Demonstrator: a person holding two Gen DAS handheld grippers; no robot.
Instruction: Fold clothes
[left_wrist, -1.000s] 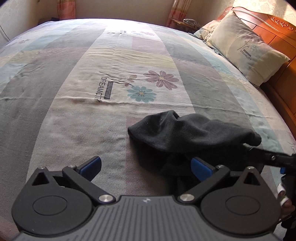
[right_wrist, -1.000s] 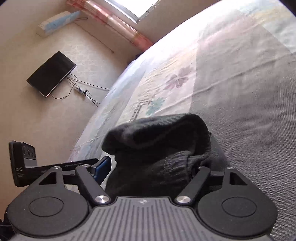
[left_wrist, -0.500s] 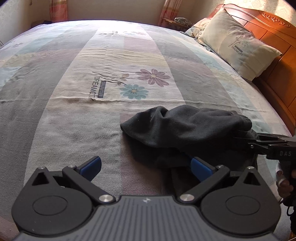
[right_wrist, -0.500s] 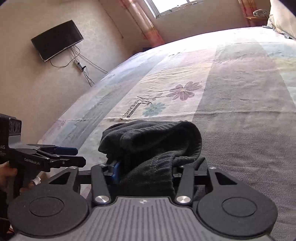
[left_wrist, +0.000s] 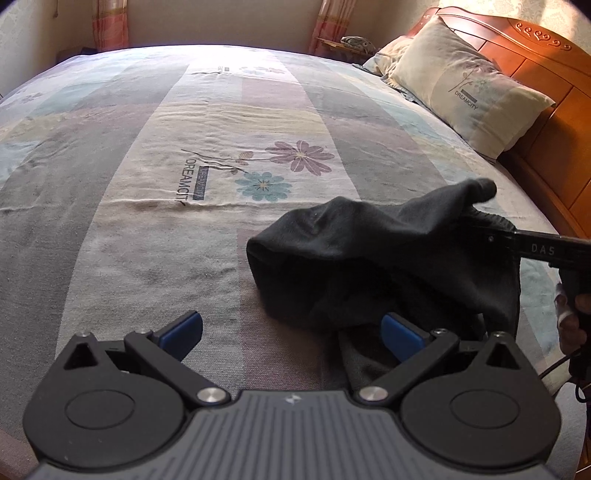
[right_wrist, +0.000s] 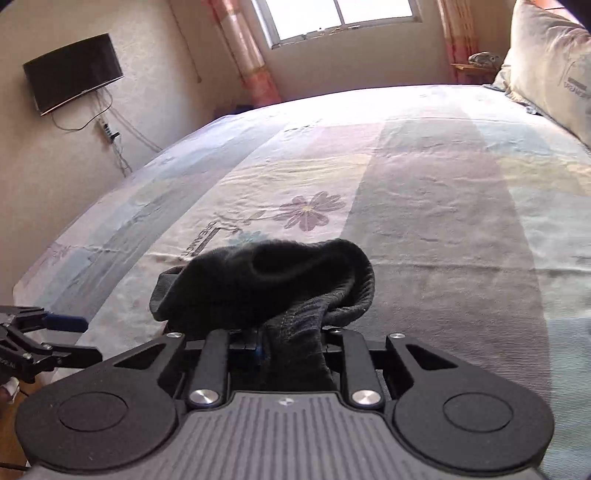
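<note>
Right tongs (right_wrist: 284, 347) clenched on the black garment (left_wrist: 369, 258); their tips are buried in the cloth, pads barely visible. Left tongs (left_wrist: 291, 328) released, jaws wide, low over the near edge of the bed (left_wrist: 147, 240), one pad against the garment's near hem. Garment bunched near that edge, right part lifted off the sheet, so its type is hard to make out. Patchwork flower sheet; pillow (left_wrist: 469, 85) at the wooden headboard (left_wrist: 546, 74). TV (right_wrist: 72, 83) on the wall, window (right_wrist: 340, 18) at the far side.
</note>
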